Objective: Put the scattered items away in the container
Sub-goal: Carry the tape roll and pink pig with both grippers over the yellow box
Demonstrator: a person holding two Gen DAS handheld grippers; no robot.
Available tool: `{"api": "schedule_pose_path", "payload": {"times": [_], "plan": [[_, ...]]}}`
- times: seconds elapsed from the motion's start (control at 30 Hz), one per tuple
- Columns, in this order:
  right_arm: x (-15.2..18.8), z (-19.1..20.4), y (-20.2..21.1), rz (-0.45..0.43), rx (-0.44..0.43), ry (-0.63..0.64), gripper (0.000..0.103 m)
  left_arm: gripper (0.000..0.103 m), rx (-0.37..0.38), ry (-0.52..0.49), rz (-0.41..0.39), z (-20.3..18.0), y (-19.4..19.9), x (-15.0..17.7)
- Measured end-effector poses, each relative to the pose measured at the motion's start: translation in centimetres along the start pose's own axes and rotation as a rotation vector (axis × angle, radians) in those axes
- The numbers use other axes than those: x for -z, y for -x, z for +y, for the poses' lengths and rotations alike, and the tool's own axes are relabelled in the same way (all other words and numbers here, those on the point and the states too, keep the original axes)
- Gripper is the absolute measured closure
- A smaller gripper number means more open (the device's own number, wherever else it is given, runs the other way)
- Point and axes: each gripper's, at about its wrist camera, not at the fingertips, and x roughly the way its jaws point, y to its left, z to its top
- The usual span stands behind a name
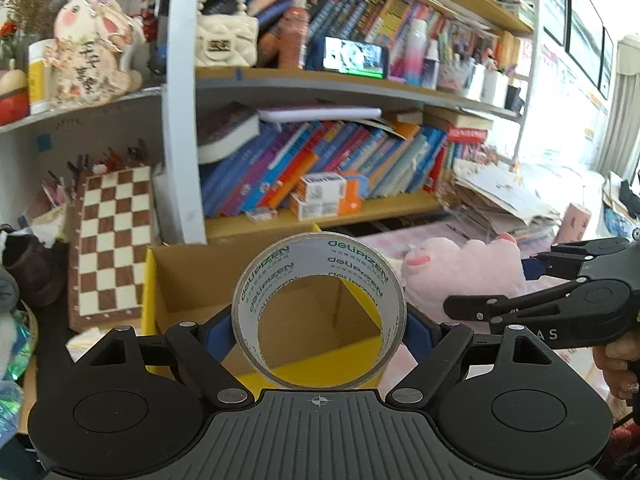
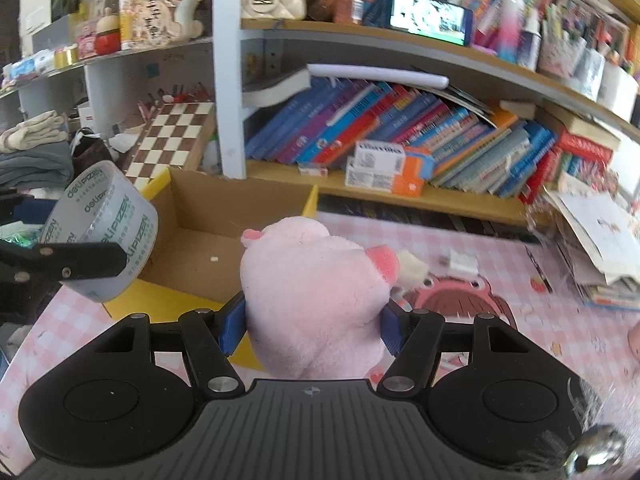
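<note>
My left gripper (image 1: 319,326) is shut on a roll of clear tape (image 1: 280,268) printed with green lettering, held upright over the near edge of an open cardboard box (image 1: 192,276) with yellow flaps. The same tape roll (image 2: 104,224) and a left finger (image 2: 80,262) show at the left of the right wrist view. My right gripper (image 2: 312,328) is shut on a pink plush pig (image 2: 316,280), held above the pink checked table just right of the box (image 2: 224,236). In the left wrist view the pig (image 1: 468,272) and the right gripper (image 1: 528,280) sit to the right.
A bookshelf (image 2: 400,196) crammed with books stands right behind the box. A chessboard (image 1: 112,240) leans at the left. A pink frog-shaped pouch (image 2: 460,300) and a small white item (image 2: 464,260) lie on the pink checked tablecloth (image 2: 500,248). Stacked papers (image 2: 600,240) sit right.
</note>
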Motion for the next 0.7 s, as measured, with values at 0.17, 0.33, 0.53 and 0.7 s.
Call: {"api": "schedule_pose_path", "payload": {"times": [0.17, 0.33, 0.53, 0.7], "plan": [[-1.0, 0.8, -0.8, -0.007, -0.009, 0.035, 0.04, 0.019, -0.01, 0.012, -0.014, 1.0, -0.1, -0.3], [-2.0, 1.4, -1.6, -0.008, -0.014, 0.064, 0.04, 0.019, -0.016, 0.028, -0.009, 1.8, -0.9, -0.4], [-2.8, 1.9, -3.1, 0.005, -0.025, 0.086, 0.04, 0.019, -0.026, 0.046, -0.001, 2.9, -1.8, -0.4], [-3.3, 2.4, -4.6, 0.019, -0.04, 0.108, 0.04, 0.019, -0.038, 0.056, 0.025, 3.8, -3.2, -0.4]]}}
